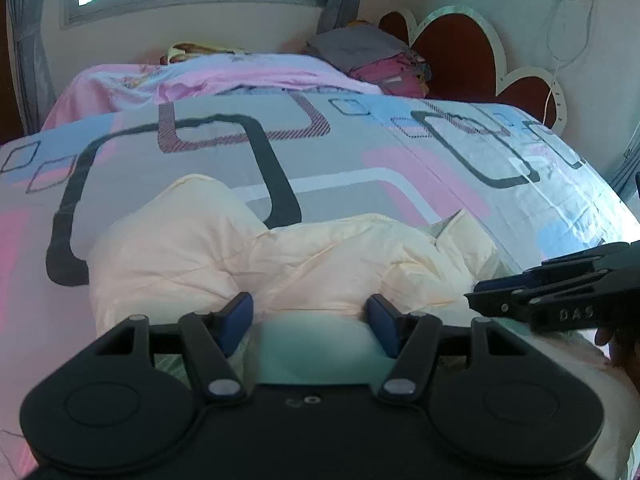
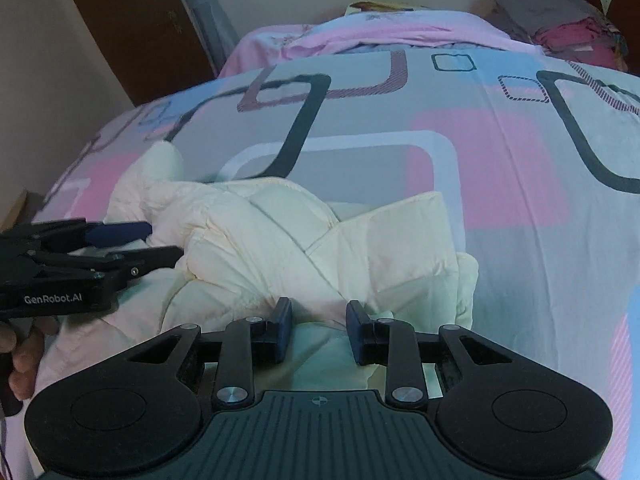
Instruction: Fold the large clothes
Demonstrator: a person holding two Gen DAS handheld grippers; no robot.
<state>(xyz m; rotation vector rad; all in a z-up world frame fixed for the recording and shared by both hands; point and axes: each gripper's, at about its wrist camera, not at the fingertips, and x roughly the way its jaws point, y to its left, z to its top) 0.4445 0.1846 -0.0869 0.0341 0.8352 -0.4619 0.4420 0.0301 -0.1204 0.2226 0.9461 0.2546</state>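
Observation:
A cream padded jacket [image 1: 180, 248] lies crumpled on the near part of the bed, also in the right wrist view as the jacket [image 2: 272, 232]. My left gripper [image 1: 310, 308] has a thick bunch of the jacket's near edge between its blue pads, and they press on it. From the side, the left gripper [image 2: 164, 242] bites the jacket's left part. My right gripper [image 2: 320, 316] is shut narrower on a fold of the near hem. The right gripper [image 1: 474, 298] reaches in from the right edge, with a hand behind it.
The bed sheet [image 1: 360, 168] has grey, pink and blue squares and stretches far beyond the jacket. A pink blanket [image 1: 224, 76] and stacked pillows [image 1: 360, 52] lie at the far end by the headboard [image 1: 460, 52]. A brown door [image 2: 132, 20] stands at the left.

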